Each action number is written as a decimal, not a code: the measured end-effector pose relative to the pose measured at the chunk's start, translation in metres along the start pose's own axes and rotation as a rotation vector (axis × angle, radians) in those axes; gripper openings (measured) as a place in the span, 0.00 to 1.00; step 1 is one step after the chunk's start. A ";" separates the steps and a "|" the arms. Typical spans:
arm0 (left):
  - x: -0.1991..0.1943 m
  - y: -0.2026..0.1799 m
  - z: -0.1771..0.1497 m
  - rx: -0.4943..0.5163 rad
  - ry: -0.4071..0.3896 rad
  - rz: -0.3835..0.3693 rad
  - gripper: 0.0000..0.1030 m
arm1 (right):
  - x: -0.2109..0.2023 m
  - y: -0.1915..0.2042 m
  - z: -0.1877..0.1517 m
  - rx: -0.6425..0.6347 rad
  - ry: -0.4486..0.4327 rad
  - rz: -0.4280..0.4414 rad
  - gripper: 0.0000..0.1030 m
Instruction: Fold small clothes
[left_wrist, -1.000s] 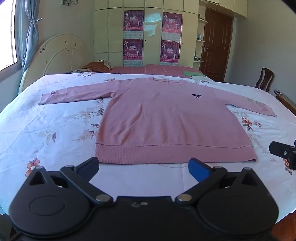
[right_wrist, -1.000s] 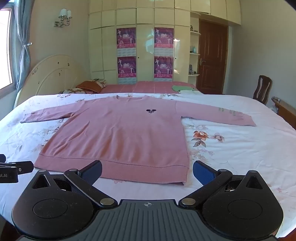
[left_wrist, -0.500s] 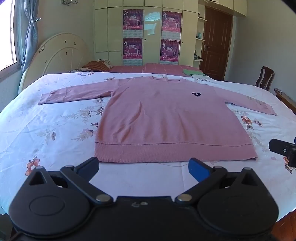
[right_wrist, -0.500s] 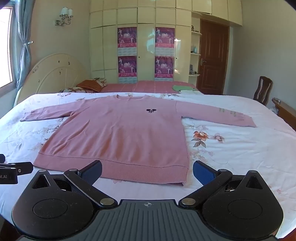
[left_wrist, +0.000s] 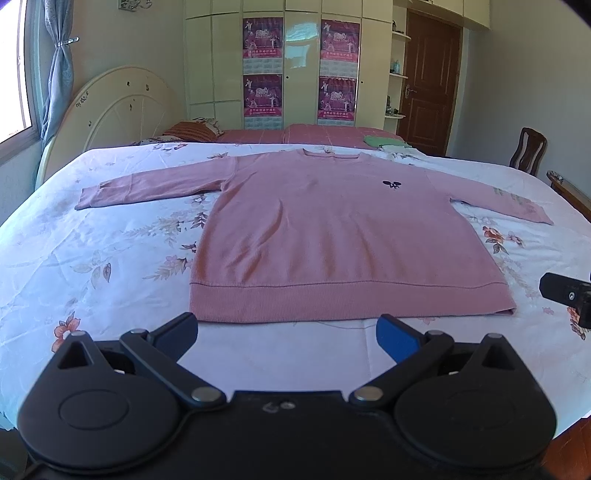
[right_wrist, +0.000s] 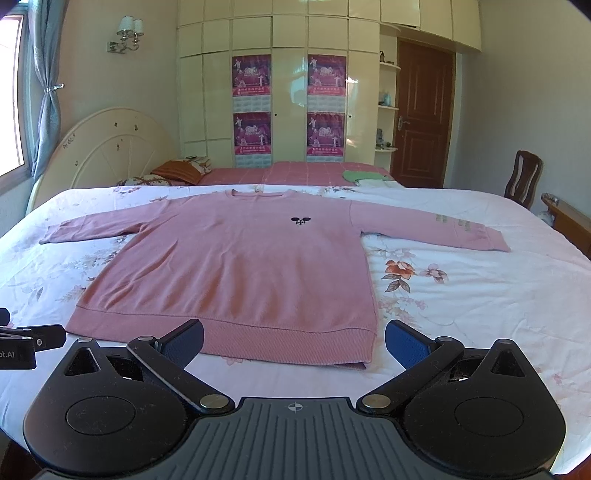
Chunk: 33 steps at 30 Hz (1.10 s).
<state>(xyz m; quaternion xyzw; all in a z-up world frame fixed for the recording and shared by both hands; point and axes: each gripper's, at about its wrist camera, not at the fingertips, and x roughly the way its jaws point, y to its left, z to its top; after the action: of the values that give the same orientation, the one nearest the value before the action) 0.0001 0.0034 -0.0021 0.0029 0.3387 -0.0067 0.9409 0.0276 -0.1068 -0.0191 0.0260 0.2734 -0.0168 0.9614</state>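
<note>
Now both grippers, left gripper (left_wrist: 286, 330) and right gripper (right_wrist: 293, 338), have crept a bit closer to the hem, fingers wide apart and holding nothing. Farther off, the pink sweater (left_wrist: 332, 236) lies flat on the bed (left_wrist: 92, 266), not yet folded.

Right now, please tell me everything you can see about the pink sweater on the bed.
The pink sweater is a long-sleeved knit with a round neck, a ribbed hem and ribbed cuffs. A small dark emblem sits on the chest, and faint print marks one sleeve. It lies flat and unfolded, front up, on the floral bedsheet, both sleeves spread out to the sides, hem toward the cameras. Only the sheet touches it; both grippers are short of the hem.
</note>
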 end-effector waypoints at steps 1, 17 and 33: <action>0.000 0.000 0.001 0.001 0.000 0.001 1.00 | 0.000 0.000 0.000 0.000 0.000 -0.001 1.00; -0.002 0.000 -0.001 0.014 -0.010 0.010 1.00 | -0.004 0.001 0.001 -0.002 -0.001 -0.006 1.00; -0.002 0.002 -0.003 0.013 -0.013 0.012 1.00 | -0.002 0.001 0.001 -0.004 -0.003 0.001 1.00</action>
<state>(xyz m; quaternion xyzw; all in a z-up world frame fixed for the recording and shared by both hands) -0.0034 0.0050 -0.0027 0.0108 0.3324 -0.0030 0.9431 0.0267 -0.1056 -0.0170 0.0241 0.2721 -0.0158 0.9618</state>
